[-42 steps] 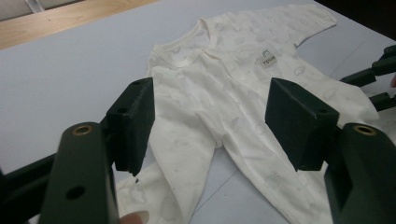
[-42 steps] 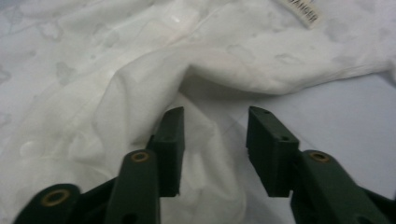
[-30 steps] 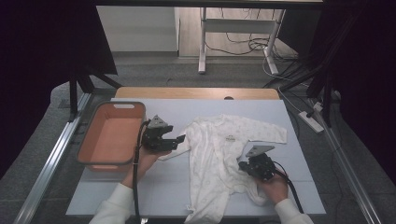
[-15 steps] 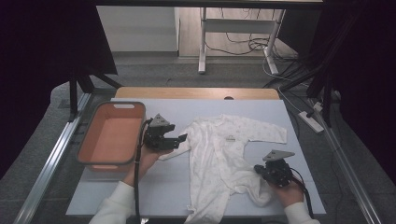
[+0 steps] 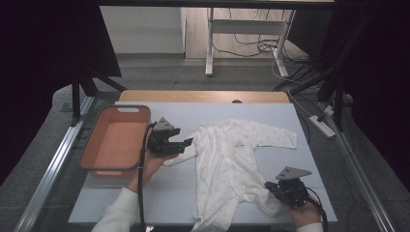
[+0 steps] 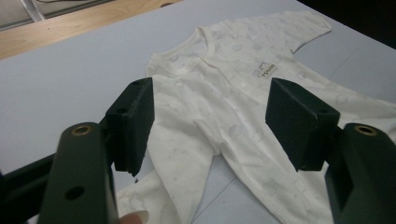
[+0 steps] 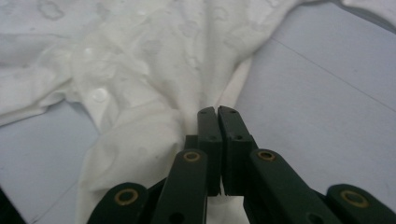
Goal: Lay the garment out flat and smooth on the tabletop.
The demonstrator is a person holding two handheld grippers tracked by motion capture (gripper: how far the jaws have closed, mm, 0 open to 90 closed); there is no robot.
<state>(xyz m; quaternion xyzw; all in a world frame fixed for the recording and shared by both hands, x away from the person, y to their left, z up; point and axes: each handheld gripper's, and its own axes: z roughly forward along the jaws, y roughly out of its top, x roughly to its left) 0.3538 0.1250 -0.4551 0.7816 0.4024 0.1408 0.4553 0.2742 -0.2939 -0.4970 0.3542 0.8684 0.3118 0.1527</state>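
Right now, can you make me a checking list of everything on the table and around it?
Surface: pale blue table top, wooden strip along its far edge.
Job's things: white baby sleepsuit spread flat, neck toward the far side, one sleeve out to the right.
Clutter: orange tub at the table's left edge, nothing seen inside.
Grippers: left gripper open, jaws wide apart, by the near sleeve. Right gripper jaws together on the sleepsuit's leg cloth.
Cables: black cable trails from the left gripper along the sleeve of the arm; loose wires on the floor beyond.
Surroundings: dark curtains on both sides, metal stand legs behind.
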